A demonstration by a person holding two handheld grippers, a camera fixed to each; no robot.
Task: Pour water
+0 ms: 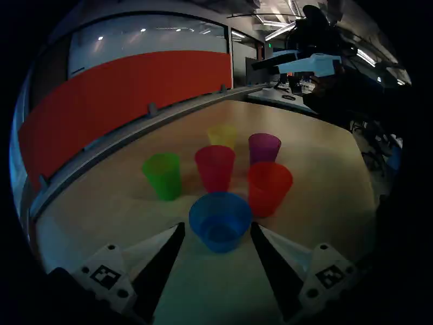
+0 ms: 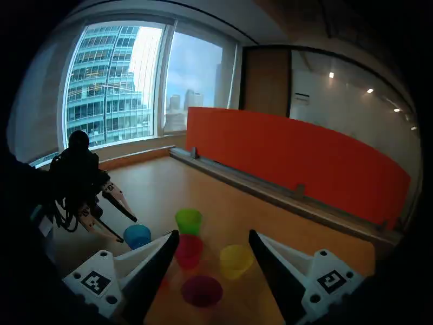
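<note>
Six cups (image 1: 215,167) clustered on the wood table (image 1: 325,179); both claws apart.
I see the left gripper (image 1: 216,225) spread either side of the blue cup (image 1: 220,221), the nearest one. The right gripper (image 2: 214,235) hangs spread above the cluster. An orange partition (image 2: 303,149) lines the far table edge, with tower windows (image 2: 111,86) beyond.

Seemingly wooden table (image 1: 325,162) bears blue cup (image 1: 220,219), green cup (image 1: 163,174), red cup (image 1: 215,167), orange cup (image 1: 268,187), yellow cup (image 1: 222,135), purple cup (image 1: 264,147)

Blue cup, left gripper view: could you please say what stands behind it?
Behind the blue cup stands a red cup, its base hidden by the blue rim; an orange cup beside it; a yellow cup and a purple cup farther back.
</note>
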